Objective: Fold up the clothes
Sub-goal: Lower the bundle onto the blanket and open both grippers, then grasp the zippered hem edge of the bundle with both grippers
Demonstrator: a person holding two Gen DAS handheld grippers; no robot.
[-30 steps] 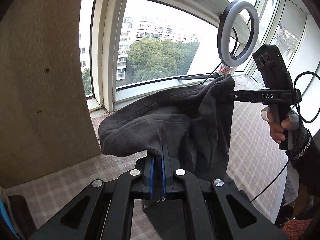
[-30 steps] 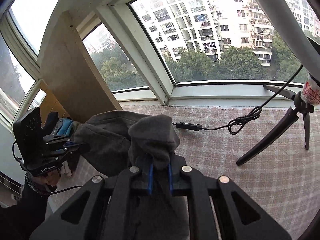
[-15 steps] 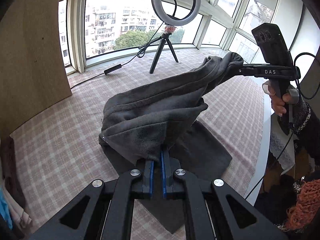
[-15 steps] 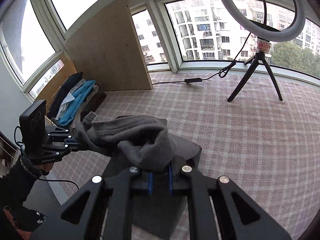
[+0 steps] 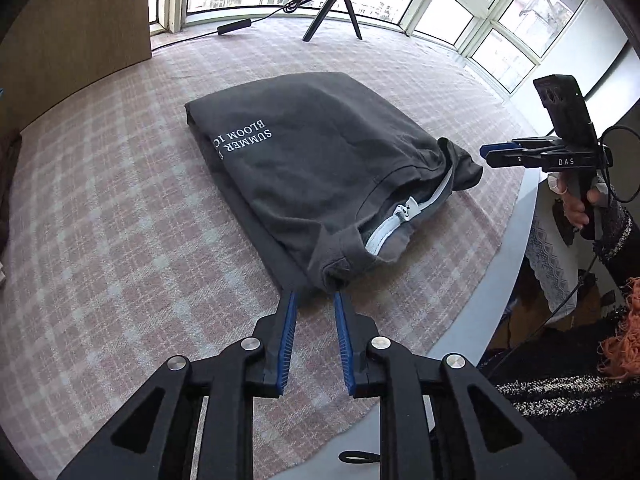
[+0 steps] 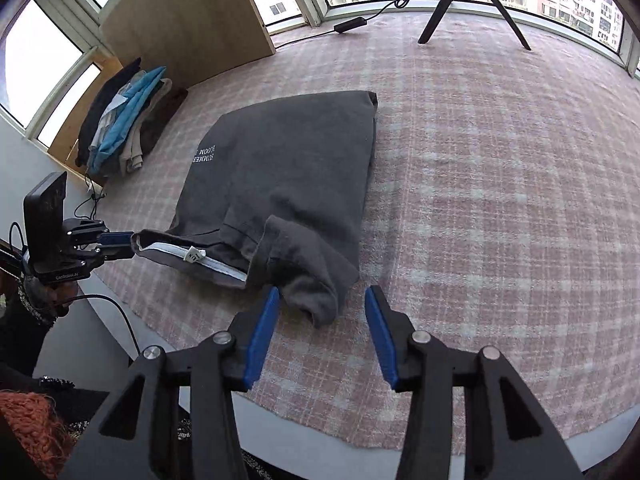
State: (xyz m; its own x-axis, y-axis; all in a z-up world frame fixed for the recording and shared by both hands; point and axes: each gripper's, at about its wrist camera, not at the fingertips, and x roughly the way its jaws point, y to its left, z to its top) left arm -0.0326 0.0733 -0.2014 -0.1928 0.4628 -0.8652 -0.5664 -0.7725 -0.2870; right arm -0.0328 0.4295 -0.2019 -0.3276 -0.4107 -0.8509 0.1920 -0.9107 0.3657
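A dark grey garment [image 5: 320, 168] with white lettering and a white zipper lies folded flat on the pink checked cloth; it also shows in the right wrist view [image 6: 288, 176]. My left gripper [image 5: 316, 298] is open, its tips just in front of the garment's near corner. My right gripper [image 6: 322, 294] is open, with the garment's rolled corner lying between its fingers. The right gripper also shows in the left wrist view [image 5: 486, 154], just right of the garment. The left gripper shows in the right wrist view [image 6: 130, 242] at the garment's left corner.
A tripod [image 6: 472, 4] of a ring light and a cable with an inline switch [image 6: 350, 24] stand at the back. A wooden board [image 6: 188, 20] leans at the back left. A pile of folded clothes [image 6: 120, 128] lies left. The table edge [image 5: 492, 292] curves near me.
Both grippers carried the lifted garment down and laid it folded flat on the cloth. Both have opened and let go of it.
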